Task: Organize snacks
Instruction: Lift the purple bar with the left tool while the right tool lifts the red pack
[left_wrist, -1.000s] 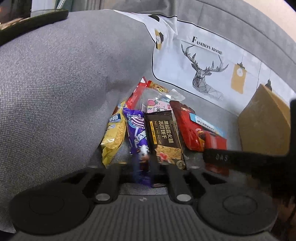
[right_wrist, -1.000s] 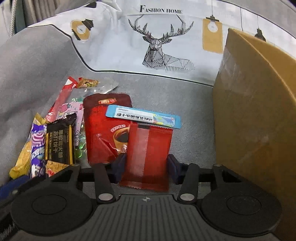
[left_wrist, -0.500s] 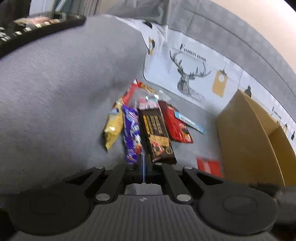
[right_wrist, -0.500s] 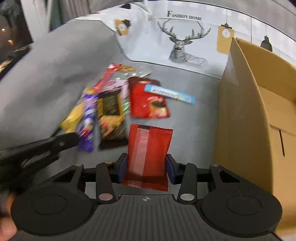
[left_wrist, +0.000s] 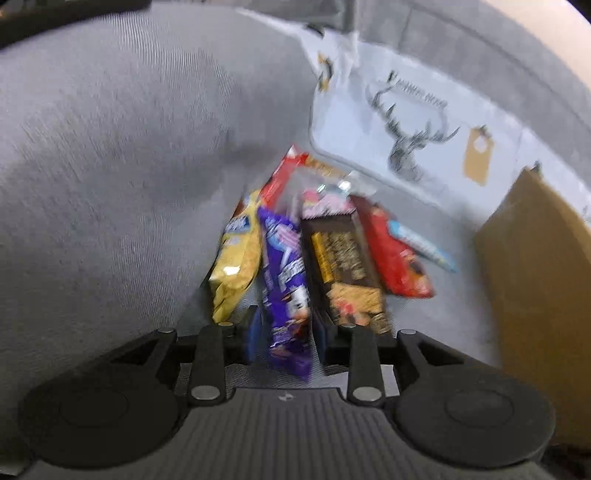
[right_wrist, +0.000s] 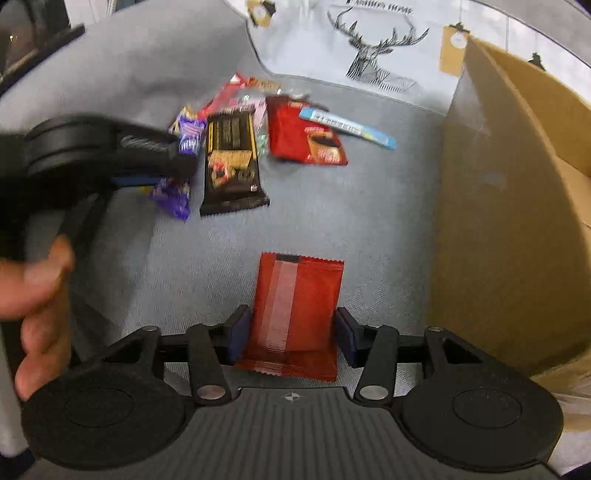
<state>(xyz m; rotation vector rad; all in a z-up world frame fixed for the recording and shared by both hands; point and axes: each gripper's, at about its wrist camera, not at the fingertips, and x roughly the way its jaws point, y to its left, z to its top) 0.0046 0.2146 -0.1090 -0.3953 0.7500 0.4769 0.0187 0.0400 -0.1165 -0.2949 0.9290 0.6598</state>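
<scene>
Several snack packets lie in a pile on a grey sofa seat. My left gripper (left_wrist: 286, 332) has its jaws around the near end of a purple packet (left_wrist: 284, 284), which lies between a yellow packet (left_wrist: 236, 258) and a black-and-gold biscuit bar (left_wrist: 347, 269); the frame is blurred. The left gripper (right_wrist: 147, 158) and purple packet (right_wrist: 177, 192) also show in the right wrist view. My right gripper (right_wrist: 290, 336) is shut on a red packet (right_wrist: 295, 314) and holds it above the seat, left of an open cardboard box (right_wrist: 517, 203).
A big red coffee packet (right_wrist: 306, 136) and a blue stick packet (right_wrist: 347, 127) lie behind the bar. A white deer-print cushion (right_wrist: 369, 55) leans at the back. The grey sofa armrest (left_wrist: 110, 166) rises on the left. The box (left_wrist: 535, 277) stands at the right.
The right gripper has lifted the red packet up and back toward the box. The left gripper has moved forward so its jaws now sit around the purple packet.
</scene>
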